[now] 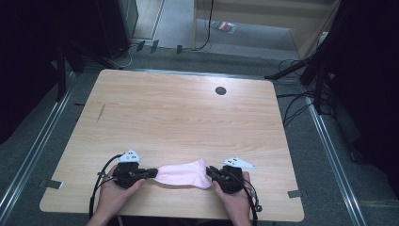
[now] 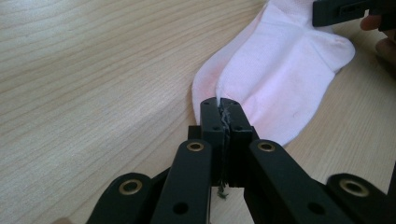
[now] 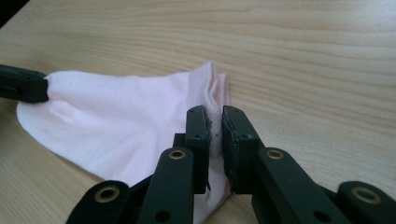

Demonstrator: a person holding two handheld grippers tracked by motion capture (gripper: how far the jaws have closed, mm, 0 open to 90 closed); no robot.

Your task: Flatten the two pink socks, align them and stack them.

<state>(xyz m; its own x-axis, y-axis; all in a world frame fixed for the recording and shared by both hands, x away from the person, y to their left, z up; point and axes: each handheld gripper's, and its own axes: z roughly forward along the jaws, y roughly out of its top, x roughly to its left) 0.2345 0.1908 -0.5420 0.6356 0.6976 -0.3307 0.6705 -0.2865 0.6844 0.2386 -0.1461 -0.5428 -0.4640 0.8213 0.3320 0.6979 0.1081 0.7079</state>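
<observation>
A pale pink sock (image 1: 181,173) lies flat near the front edge of the wooden table (image 1: 179,108), stretched between my two grippers. My left gripper (image 1: 154,173) is shut on the sock's left end; in the left gripper view its jaws (image 2: 223,105) pinch a fold of the sock (image 2: 275,70). My right gripper (image 1: 210,172) is at the sock's right end. In the right gripper view its jaws (image 3: 214,116) stand slightly apart, with the edge of the sock (image 3: 116,112) loose in the gap. A hand holds each gripper.
A dark round grommet (image 1: 220,90) sits in the table's far right part. The table's front edge runs just below both hands. Cables (image 1: 291,110) and dark stands lie on the floor to the right, and metal floor rails (image 1: 33,155) run along both sides.
</observation>
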